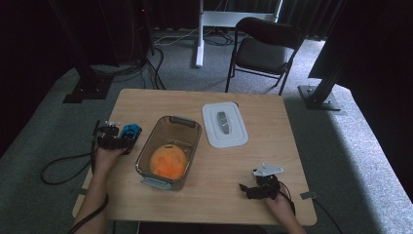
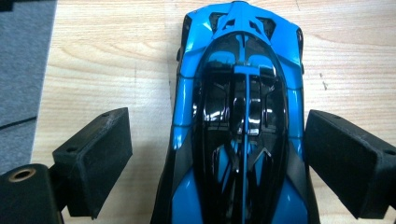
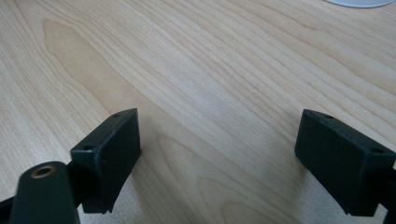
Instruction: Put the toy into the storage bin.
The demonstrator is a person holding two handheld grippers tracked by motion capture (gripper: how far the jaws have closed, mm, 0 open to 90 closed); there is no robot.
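Left gripper (image 2: 218, 161) has its jaws spread around the blue toy car (image 2: 240, 116), not pinching yet; closing crookedly could push it toward twelve o'clock.

In the left gripper view the blue toy car (image 2: 238, 116) runs off the bottom edge, so its near end is cut away, and its wheels are hidden under the body. From the high view the car (image 1: 130, 130) is too small to make out in detail. In the right gripper view the white lid (image 3: 359, 2) is clipped by the top edge to a thin sliver. The round orange thing (image 1: 168, 162) in the clear container (image 1: 191, 130) is too blurred to identify.
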